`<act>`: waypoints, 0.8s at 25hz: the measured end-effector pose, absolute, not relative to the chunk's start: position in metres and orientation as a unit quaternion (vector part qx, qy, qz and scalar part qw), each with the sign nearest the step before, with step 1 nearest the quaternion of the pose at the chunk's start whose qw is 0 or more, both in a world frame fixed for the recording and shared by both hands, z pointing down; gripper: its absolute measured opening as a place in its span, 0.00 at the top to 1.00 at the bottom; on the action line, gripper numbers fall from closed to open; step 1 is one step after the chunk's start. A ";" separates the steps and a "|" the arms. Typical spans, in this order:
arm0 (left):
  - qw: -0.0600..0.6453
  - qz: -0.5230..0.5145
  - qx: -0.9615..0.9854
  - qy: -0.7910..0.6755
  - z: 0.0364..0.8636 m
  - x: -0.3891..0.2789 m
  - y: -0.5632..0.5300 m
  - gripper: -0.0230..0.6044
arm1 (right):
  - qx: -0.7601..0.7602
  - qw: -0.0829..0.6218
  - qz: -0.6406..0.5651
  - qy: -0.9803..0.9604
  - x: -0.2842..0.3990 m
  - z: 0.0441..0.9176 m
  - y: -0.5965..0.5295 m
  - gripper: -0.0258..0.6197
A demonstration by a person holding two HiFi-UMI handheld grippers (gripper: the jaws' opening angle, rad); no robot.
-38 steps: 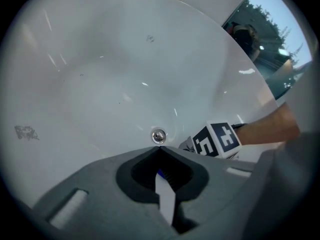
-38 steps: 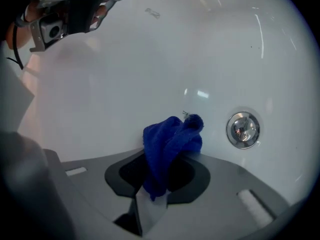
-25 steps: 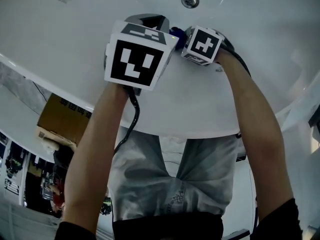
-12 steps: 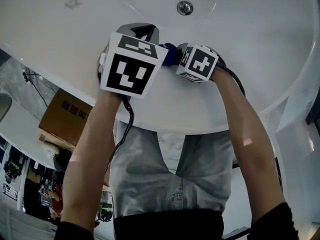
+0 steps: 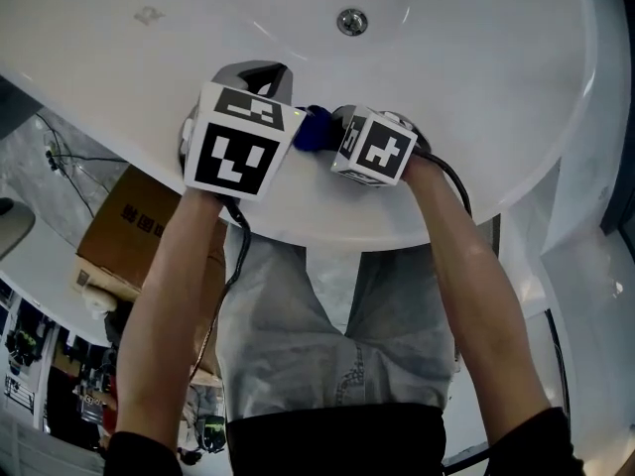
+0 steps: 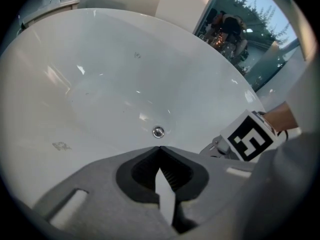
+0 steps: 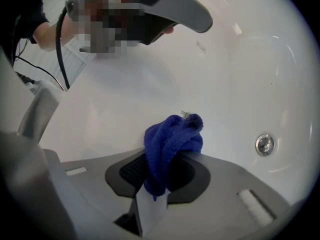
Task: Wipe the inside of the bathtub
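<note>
A white bathtub (image 5: 476, 77) fills the top of the head view, with a round metal drain (image 5: 351, 21) in its floor. My right gripper (image 7: 165, 156) is shut on a bunched blue cloth (image 7: 172, 141), which also peeks out as a blue patch between the two marker cubes in the head view (image 5: 315, 130). The cloth hangs just above the tub's white wall. My left gripper (image 6: 159, 151) is shut with nothing between its jaws, held beside the right one over the tub's near rim. The drain (image 6: 158, 131) lies beyond the left jaws and shows at the right in the right gripper view (image 7: 264, 144).
A cardboard box (image 5: 129, 231) sits on the floor to the left of the tub's outer wall. A black cable (image 5: 236, 256) runs down from the left gripper along the forearm. The person's body stands against the tub's near rim (image 5: 327, 236).
Both grippers have drifted left and slightly down in the head view. The drain has shifted left with them. The blue cloth between the cubes shows more than before.
</note>
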State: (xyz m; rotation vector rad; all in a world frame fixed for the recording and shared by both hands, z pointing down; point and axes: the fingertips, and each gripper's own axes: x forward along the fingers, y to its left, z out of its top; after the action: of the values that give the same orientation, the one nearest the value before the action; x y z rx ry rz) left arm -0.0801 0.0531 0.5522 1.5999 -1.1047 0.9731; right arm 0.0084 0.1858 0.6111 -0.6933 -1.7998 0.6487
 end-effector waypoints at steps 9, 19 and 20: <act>0.466 0.390 0.642 -0.468 0.528 -0.083 0.067 0.96 | -0.281 0.509 0.271 -0.767 0.008 0.561 0.200 0.83; 0.434 0.409 0.642 -0.482 0.502 -0.092 0.055 0.96 | -0.316 0.485 0.243 -0.779 0.003 0.499 0.214 0.84; 0.432 0.412 0.641 -0.483 0.497 -0.091 0.054 0.96 | -0.317 0.484 0.243 -0.778 0.005 0.494 0.215 0.84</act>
State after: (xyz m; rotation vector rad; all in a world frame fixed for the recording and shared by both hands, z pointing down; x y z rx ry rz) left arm -0.0913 0.0536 0.4973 1.5988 -1.2033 1.0266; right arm 0.0047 0.2150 0.4937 -0.7714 -1.8953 0.5918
